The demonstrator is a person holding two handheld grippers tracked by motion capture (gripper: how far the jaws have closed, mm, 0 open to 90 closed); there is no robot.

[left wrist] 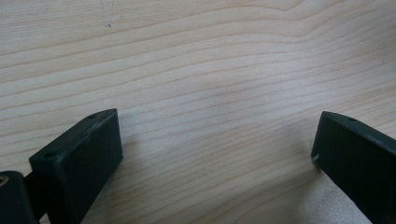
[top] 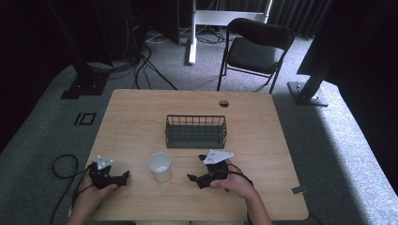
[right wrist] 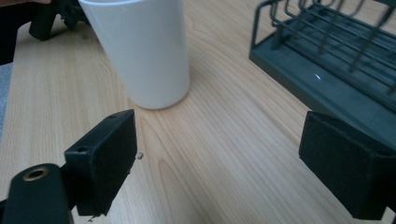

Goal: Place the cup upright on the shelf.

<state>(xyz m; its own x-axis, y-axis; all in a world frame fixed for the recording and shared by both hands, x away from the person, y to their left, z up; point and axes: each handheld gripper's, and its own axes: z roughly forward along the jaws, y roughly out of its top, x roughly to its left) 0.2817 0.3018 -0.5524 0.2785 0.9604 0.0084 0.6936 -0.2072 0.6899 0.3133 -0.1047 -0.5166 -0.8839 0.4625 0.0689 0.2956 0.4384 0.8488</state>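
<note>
A white cup (top: 160, 166) stands upright on the wooden table (top: 141, 112), between the two grippers. In the right gripper view the cup (right wrist: 142, 51) is close ahead and to the left of the jaws. My right gripper (top: 193, 178) rests on the table to the right of the cup, open, with bare wood between its jaws (right wrist: 219, 158). My left gripper (top: 125, 176) lies near the front left, open, pointing toward the cup; its jaws frame bare wood (left wrist: 217, 149). A dark wire basket (top: 195, 131) sits behind the cup, mid-table.
The wire basket (right wrist: 327, 56) lies to the right in the right gripper view. A round cable hole (top: 224, 103) is near the table's far edge. A black folding chair (top: 253, 49) stands beyond the table. A cable (top: 63, 166) loops off the left edge.
</note>
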